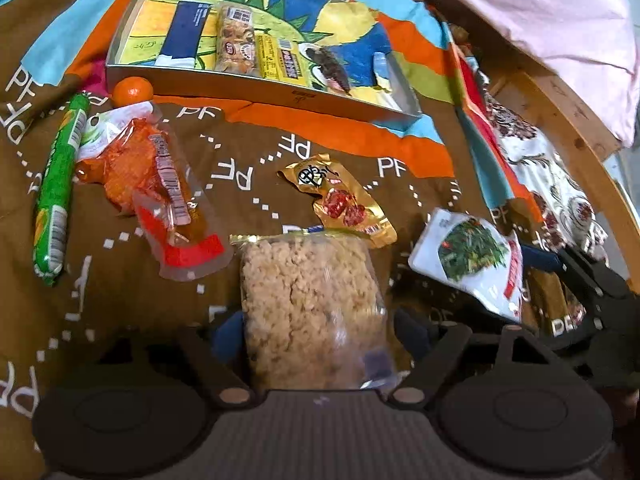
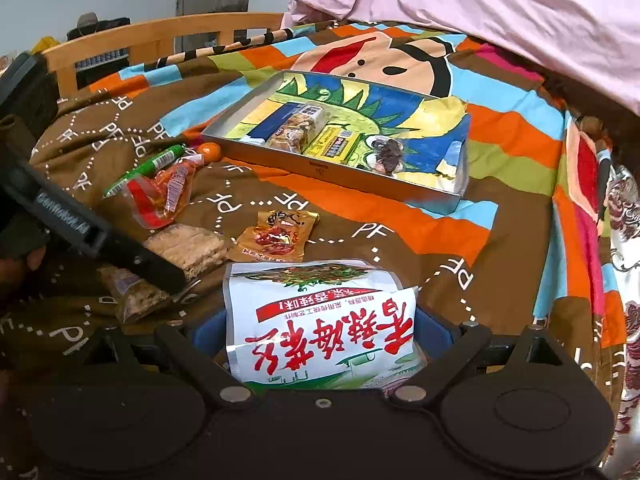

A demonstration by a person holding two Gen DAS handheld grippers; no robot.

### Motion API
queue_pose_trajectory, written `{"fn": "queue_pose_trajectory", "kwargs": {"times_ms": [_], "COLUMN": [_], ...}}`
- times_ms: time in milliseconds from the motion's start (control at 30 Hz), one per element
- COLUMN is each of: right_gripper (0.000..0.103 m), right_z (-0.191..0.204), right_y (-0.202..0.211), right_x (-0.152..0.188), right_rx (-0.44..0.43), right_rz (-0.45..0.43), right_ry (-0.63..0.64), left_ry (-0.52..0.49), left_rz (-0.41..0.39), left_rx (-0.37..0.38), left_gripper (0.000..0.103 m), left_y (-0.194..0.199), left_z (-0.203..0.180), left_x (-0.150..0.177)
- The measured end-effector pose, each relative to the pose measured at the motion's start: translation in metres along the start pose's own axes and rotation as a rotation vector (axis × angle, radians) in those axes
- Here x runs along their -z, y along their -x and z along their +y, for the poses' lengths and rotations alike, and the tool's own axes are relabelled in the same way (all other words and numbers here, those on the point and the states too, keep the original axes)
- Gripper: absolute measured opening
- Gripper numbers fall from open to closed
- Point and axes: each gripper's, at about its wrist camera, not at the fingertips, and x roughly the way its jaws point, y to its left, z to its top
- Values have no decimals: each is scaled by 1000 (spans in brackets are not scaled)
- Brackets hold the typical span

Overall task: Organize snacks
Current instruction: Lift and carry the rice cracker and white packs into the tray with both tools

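Note:
A clear pack of puffed rice cake (image 1: 312, 312) lies on the patterned blanket between the blue pads of my left gripper (image 1: 320, 332), which stands open around it. My right gripper (image 2: 320, 328) is shut on a white snack packet with red lettering (image 2: 320, 320), whose top edge buckles; the same packet (image 1: 468, 264) shows tilted at the right of the left wrist view. A shallow silver tray (image 1: 260, 90) further back holds a blue pack, a nut bar, a yellow bar and a dark snack. A gold packet (image 1: 344, 200) lies between the grippers and the tray.
On the left lie a green tube of biscuits (image 1: 56, 196), an orange-red packet (image 1: 160, 192) and a tangerine (image 1: 132, 91). A pink cloth (image 2: 500, 12) hangs over the far side. A wooden bed frame (image 2: 152, 40) borders the blanket.

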Motion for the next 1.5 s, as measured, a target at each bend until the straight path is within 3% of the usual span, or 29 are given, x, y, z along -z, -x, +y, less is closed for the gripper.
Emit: {"fn": "queue_pose_trajectory", "kwargs": {"times_ms": [100, 200, 467, 700, 1033, 1333, 1500], "right_gripper": [94, 94, 94, 94, 94, 94, 94], "right_z": [4, 6, 11, 12, -2, -45, -69], "right_y": [-1, -1, 9, 23, 5, -54, -96], "right_x": [1, 1, -5, -20, -77, -155, -178], "right_rx": [19, 35, 48, 54, 37, 97, 151], "right_rz": [0, -4, -52, -133, -252, -339, -347], "right_ry": [11, 11, 9, -5, -4, -43, -72], "left_ry": [25, -7, 15, 28, -29, -100, -124], "left_rz": [0, -5, -39, -163, -320, -439, -472], "left_rx": [-24, -62, 4, 39, 14, -43, -44], "left_gripper": [84, 76, 76, 76, 76, 76, 76], "left_y": [-7, -8, 14, 51, 66, 39, 6], "left_z": [-2, -5, 3, 5, 6, 8, 8], "left_x": [-4, -2, 13, 5, -72, -159, -196]}}
